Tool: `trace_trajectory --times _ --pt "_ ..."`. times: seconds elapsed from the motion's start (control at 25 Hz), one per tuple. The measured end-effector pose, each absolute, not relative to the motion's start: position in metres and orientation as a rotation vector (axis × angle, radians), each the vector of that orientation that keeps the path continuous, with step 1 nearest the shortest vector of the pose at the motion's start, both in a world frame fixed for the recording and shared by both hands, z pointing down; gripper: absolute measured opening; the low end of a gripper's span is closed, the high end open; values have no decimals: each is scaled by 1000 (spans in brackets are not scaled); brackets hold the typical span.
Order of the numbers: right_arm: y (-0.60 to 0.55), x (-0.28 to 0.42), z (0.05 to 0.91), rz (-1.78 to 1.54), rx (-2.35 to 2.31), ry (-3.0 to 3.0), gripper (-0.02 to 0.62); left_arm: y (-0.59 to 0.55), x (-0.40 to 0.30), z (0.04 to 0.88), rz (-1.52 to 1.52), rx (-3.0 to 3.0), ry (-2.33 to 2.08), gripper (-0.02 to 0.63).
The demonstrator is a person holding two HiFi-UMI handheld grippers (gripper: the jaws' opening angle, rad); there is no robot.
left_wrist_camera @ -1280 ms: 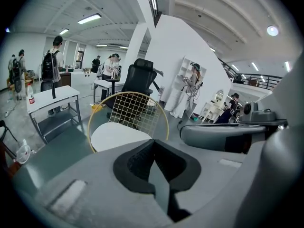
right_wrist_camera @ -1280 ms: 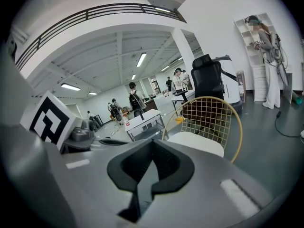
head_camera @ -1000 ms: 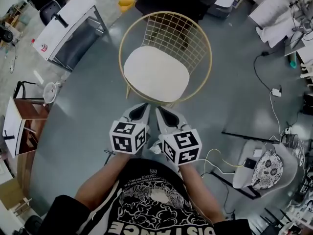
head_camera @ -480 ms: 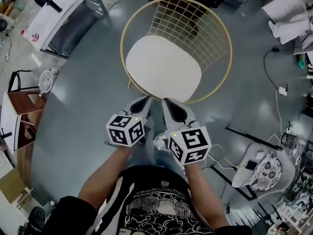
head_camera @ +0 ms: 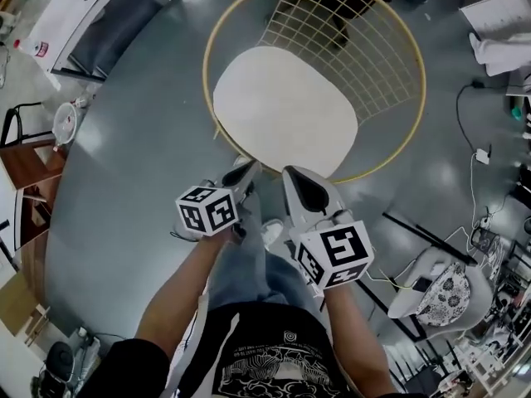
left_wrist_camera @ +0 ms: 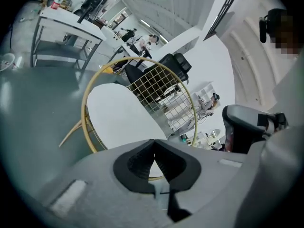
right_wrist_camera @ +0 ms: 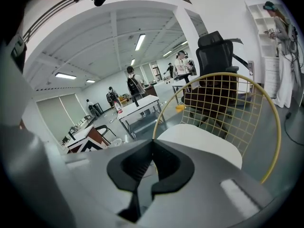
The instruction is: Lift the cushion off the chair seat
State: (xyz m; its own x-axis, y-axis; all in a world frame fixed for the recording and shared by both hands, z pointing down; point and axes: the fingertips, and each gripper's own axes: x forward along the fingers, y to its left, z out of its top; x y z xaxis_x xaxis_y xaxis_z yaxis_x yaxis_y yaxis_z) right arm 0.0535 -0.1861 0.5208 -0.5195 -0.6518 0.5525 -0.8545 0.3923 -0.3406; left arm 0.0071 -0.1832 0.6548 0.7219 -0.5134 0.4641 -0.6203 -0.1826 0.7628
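A white oval cushion (head_camera: 282, 110) lies flat on the seat of a round gold wire chair (head_camera: 390, 152). My left gripper (head_camera: 247, 169) and right gripper (head_camera: 292, 174) hang side by side just short of the chair's front rim, below the cushion in the head view and not touching it. Both are shut with nothing between the jaws. In the left gripper view the cushion (left_wrist_camera: 118, 118) fills the space beyond the closed left gripper (left_wrist_camera: 154, 142). In the right gripper view the cushion (right_wrist_camera: 202, 144) lies just past the closed right gripper (right_wrist_camera: 153, 142), with the wire backrest (right_wrist_camera: 237, 108) behind it.
A white table (head_camera: 108, 15) stands at the far left, with a wooden desk (head_camera: 21, 172) and a small fan (head_camera: 65, 123) on the left. Cables (head_camera: 477, 152) run over the grey floor at right, near a padded chair (head_camera: 440, 293). Behind the wire chair stands a black office chair (right_wrist_camera: 216, 51).
Both grippers have sunk and moved forward towards the chair's front rim, and the chair now looks larger in the head view. The left gripper's marker cube has rolled.
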Motion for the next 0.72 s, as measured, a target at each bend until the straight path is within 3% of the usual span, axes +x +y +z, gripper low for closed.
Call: trace_trajectory --times 0.16,0.56,0.72 --pt "-190 50 535 864 1271 -2309 0 -184 1 685 84 1756 -842 2" --pt "-183 53 559 915 1243 -2244 0 -174 -8 743 70 1613 -771 161" --pt "-179 52 564 923 1233 -2233 0 -178 -1 749 42 1589 -741 175"
